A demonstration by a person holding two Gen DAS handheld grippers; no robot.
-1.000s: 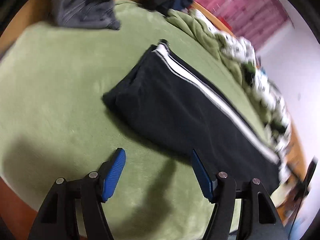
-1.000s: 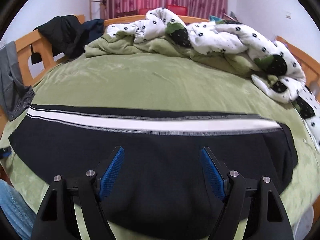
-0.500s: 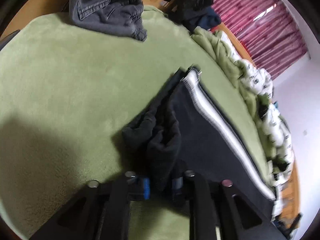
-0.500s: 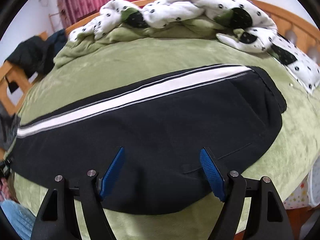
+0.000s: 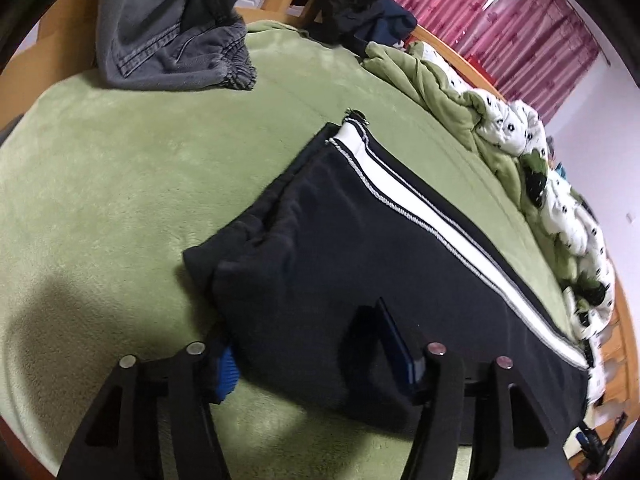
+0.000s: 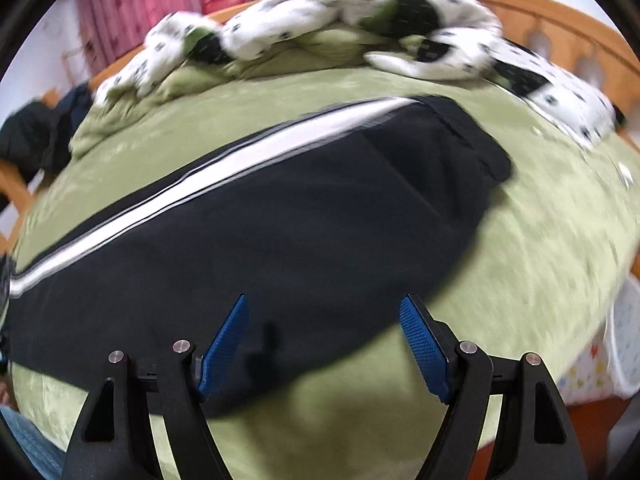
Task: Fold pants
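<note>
Black pants with a white side stripe lie folded lengthwise on the green bedsheet. In the left wrist view their leg end lies between the fingers of my left gripper. Its jaws are opening; the left blue pad is half tucked under the cloth and the right pad rests beside it, neither pressing. In the blurred right wrist view the pants stretch from left to the waist end at right. My right gripper hangs open over their near edge with nothing gripped.
Grey jeans and dark clothes hang over the wooden bed frame at the far side. A crumpled white spotted quilt with green lining lies along the back of the bed. A wooden headboard stands at right.
Half a second ago my left gripper was shut on the bunched leg end; now its jaws stand apart and the cloth lies flatter. My right gripper has swung right along the pants and lower.
</note>
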